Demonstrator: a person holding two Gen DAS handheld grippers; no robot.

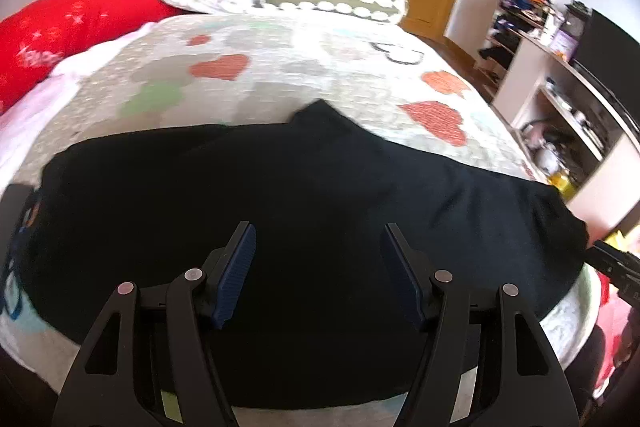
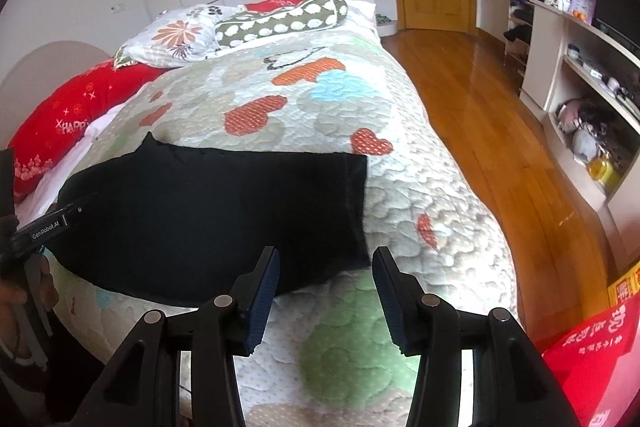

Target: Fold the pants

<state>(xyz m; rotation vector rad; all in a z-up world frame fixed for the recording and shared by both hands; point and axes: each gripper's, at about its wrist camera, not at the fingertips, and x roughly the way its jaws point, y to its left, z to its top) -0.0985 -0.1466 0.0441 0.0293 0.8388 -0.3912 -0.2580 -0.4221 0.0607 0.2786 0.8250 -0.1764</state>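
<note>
Blue-padded left tool (image 1: 318, 267) spread, nothing pinched, hovers over black pants (image 1: 304, 211). Right tool (image 2: 325, 287) spread too, empty, above quilt (image 2: 420, 187) just beside pants' hem end. Pants lie flat across bed's near end; pillows (image 2: 180, 35) beyond.

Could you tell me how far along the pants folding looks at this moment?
Done: the black pants lie flat on the quilted bedspread as one long doubled band, legs apparently stacked. In hand: nothing; the left gripper and right gripper are both open and empty above it. Left: folding the band across its length into a compact stack.
</note>
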